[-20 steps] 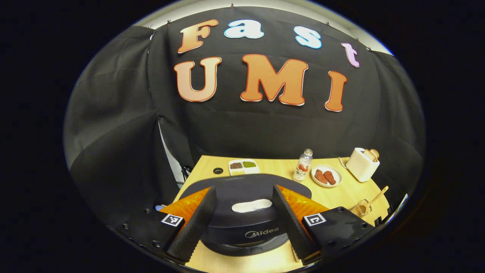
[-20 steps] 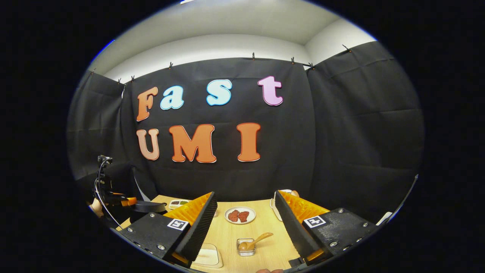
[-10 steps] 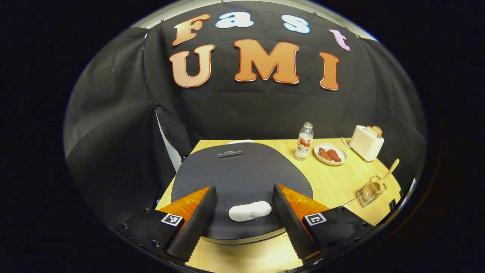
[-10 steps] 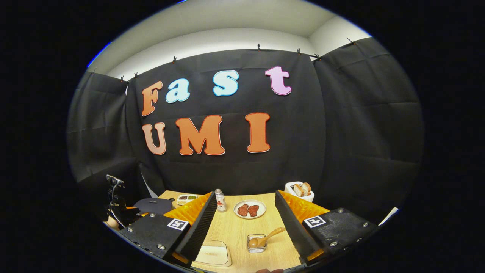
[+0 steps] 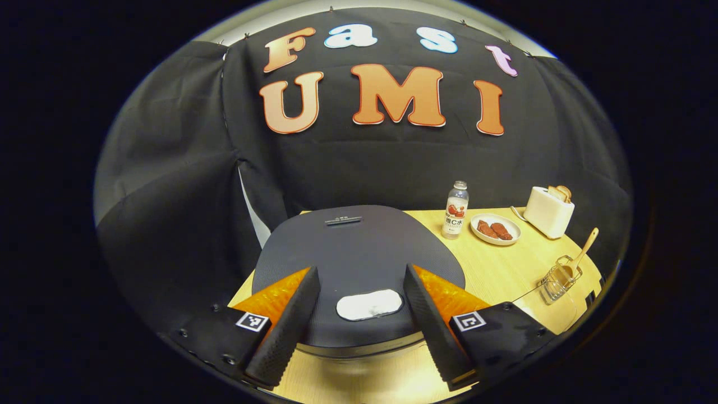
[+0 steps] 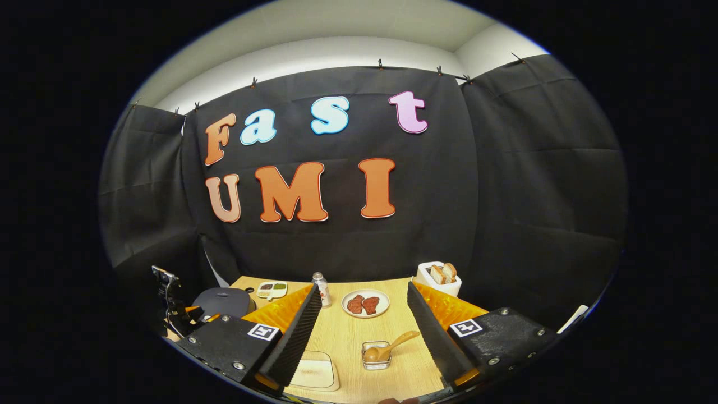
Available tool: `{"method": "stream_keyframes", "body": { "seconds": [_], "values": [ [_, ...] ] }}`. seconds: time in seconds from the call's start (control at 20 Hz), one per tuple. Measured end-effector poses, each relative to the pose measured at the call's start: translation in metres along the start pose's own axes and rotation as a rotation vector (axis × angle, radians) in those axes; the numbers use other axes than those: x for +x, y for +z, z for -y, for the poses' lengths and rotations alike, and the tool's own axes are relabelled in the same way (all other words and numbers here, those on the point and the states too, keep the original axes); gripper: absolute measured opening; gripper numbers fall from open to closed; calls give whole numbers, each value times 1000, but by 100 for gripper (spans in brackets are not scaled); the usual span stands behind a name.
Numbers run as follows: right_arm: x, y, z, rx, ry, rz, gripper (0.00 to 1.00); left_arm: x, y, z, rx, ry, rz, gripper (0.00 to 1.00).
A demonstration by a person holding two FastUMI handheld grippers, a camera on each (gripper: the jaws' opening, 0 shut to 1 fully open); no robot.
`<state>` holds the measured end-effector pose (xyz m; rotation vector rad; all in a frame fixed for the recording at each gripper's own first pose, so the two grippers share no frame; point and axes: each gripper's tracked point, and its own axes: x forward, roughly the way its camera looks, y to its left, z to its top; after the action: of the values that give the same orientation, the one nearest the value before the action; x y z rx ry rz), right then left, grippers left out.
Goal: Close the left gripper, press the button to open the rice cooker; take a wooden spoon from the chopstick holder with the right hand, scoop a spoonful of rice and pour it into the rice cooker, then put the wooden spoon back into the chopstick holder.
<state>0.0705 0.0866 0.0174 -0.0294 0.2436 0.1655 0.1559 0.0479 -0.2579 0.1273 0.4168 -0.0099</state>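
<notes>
The dark rice cooker (image 5: 359, 247) sits with its lid down, straight ahead of my left gripper (image 5: 360, 275). That gripper is open and hovers over the lid's front, with the white button (image 5: 369, 304) showing between its fingers. My right gripper (image 6: 363, 289) is open too, above the wooden table (image 6: 342, 336) with nothing in it. The wooden spoon (image 6: 387, 348) leans in the small chopstick holder (image 6: 376, 359) just ahead of it. The spoon (image 5: 583, 249) and the wire holder (image 5: 558, 278) also stand at the far right in the left gripper view. The rice cooker (image 6: 223, 302) is far left in the right gripper view.
A pale shallow box (image 6: 314, 371) lies near my right gripper's left finger. At the back stand a bottle (image 5: 456, 202), a plate of red food (image 5: 495, 229) and a white toaster (image 5: 548, 210). A divided dish (image 6: 272, 289) sits behind the cooker.
My left gripper has risen from in front of the cooker to above its lid, so the button now lies between its fingers. The right gripper has shifted slightly. Both stay open.
</notes>
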Motion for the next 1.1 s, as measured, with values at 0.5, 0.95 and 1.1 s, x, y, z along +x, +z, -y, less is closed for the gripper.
{"method": "stream_keyframes", "body": {
  "seconds": [0.5,0.95,1.1],
  "values": [
    [-10,14,31,2,-45,48,95,-28,55,-22,-73,25,-10,100],
    [-7,40,43,-10,-59,102,95,-130,233,-70,-47,35,201,98],
    [-7,51,38,-12,-46,116,95,-178,285,-84,-54,57,303,98]
  ]
}}
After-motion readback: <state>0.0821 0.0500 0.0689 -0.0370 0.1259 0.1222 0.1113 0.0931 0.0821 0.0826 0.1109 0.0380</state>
